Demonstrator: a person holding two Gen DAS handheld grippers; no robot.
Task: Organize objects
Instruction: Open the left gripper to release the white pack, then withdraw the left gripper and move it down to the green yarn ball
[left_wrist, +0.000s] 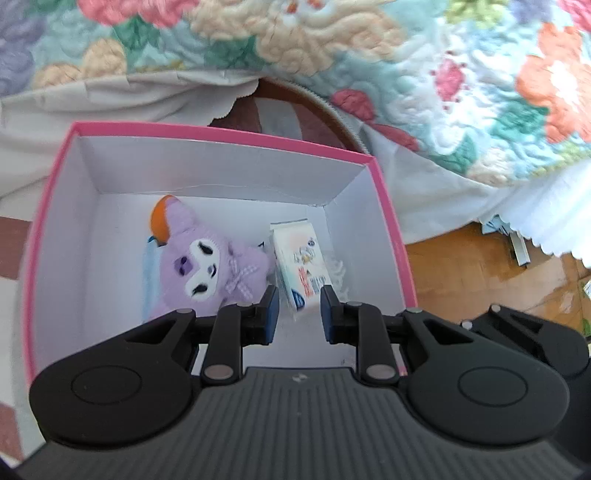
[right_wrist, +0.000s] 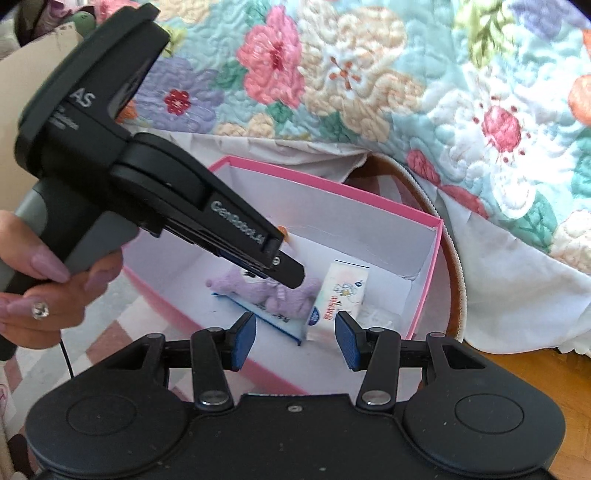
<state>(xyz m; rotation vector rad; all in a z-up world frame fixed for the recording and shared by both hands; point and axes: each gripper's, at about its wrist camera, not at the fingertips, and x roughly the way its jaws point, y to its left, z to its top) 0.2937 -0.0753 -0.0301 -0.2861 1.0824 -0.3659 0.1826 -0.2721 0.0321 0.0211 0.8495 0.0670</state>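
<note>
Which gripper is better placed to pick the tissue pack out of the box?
Probably the right gripper: its open jaws frame the pack in the box. The left gripper also faces it, but its jaws are closed too narrow.

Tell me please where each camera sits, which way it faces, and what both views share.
Left wrist: on the left claw, looking down into the pink box; only its own fingers show.
Right wrist: on the right claw, looking down at the box from its side; the left claw and the hand holding it show.
Shared: the box, purple plush toy, tissue pack, floral quilt.
</note>
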